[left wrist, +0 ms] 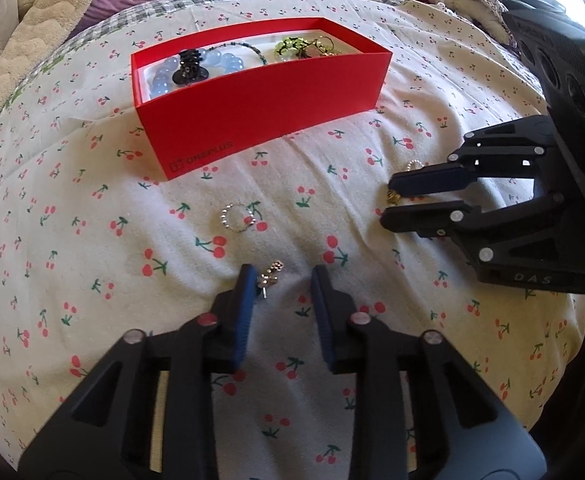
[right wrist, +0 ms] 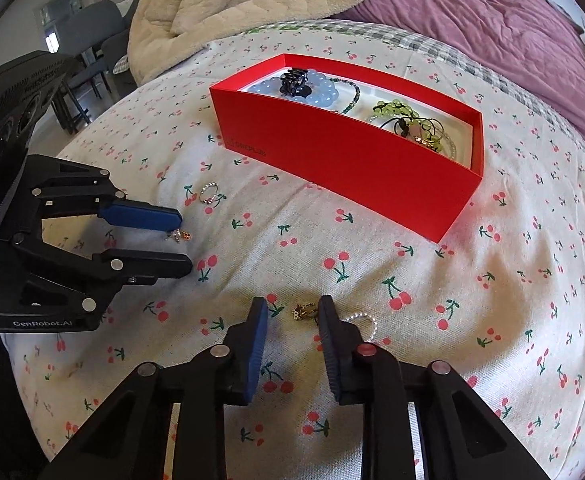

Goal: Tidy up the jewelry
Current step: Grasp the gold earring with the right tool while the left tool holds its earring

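on cherry-print bedding, left gripper (left wrist: 280, 280) open around silver charm (left wrist: 270, 274), right gripper (right wrist: 292, 310) open around gold charm (right wrist: 302, 312)

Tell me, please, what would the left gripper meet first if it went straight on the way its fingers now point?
Probably the small silver charm, lying between the open left gripper fingertips, close to one finger. Beyond it lies the beaded ring, then the red box. Depth is uncertain.

Pearl ring (right wrist: 362, 322) partly hidden behind the right gripper's (right wrist: 292, 312) finger at five o'clock; small silver charm (left wrist: 270, 276) too tiny to identify.
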Demonstrator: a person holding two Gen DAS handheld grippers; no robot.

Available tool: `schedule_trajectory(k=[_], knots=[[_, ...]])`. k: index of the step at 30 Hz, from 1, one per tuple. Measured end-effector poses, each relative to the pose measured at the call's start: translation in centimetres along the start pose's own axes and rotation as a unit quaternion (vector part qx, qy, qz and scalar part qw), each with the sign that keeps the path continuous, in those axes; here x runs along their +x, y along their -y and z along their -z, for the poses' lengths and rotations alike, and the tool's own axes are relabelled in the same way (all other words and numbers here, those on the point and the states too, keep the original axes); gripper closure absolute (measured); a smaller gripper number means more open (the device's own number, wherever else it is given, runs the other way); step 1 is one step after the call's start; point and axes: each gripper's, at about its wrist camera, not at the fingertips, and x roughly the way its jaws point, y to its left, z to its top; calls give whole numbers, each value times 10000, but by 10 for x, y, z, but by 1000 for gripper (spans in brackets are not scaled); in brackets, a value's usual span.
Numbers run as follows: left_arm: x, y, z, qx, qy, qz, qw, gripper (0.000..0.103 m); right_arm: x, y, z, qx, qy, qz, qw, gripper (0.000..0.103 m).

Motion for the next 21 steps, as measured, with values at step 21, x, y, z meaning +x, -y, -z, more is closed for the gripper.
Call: schedule_trajectory(k=[21], knots=[[-9, 1, 0, -333, 39, -165, 9993, 92, -7, -7, -7, -86, 37, -80, 9999, 93]])
